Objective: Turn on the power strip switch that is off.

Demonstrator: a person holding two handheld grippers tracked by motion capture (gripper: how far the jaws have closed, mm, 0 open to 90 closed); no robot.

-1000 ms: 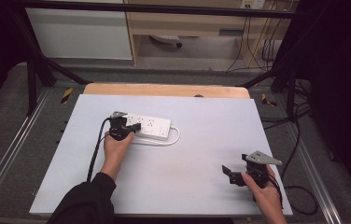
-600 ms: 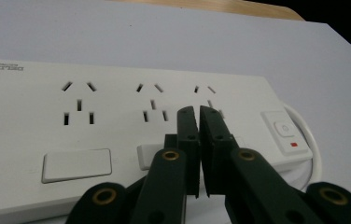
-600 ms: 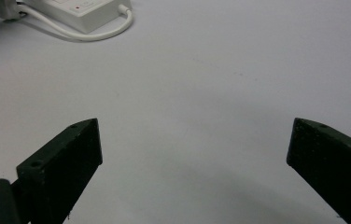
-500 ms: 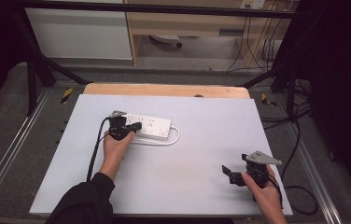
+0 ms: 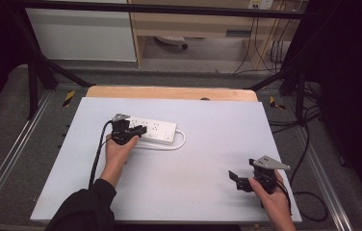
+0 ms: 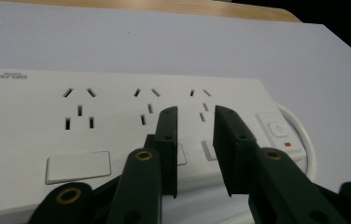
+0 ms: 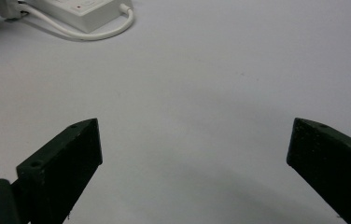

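Observation:
A white power strip point(image 5: 156, 130) lies at the back left of the pale board, its white cable point(image 5: 181, 142) looping round its right end. My left gripper point(image 5: 139, 129) hovers over the strip's near edge. In the left gripper view its jaws point(image 6: 195, 122) stand a narrow gap apart above the strip's face point(image 6: 94, 112), near a rocker switch point(image 6: 77, 166). They have just been opening, with nothing between them. My right gripper point(image 5: 235, 180) rests low at the front right of the board, wide open point(image 7: 194, 140) and empty, and the strip's end point(image 7: 80, 11) lies far ahead of it.
The board point(image 5: 203, 154) lies on a wooden table whose edge point(image 5: 169, 92) shows at the back. Metal rails run along both sides, and black cables point(image 5: 309, 144) trail on the floor at the right. A black cable point(image 5: 97, 154) runs back from my left gripper.

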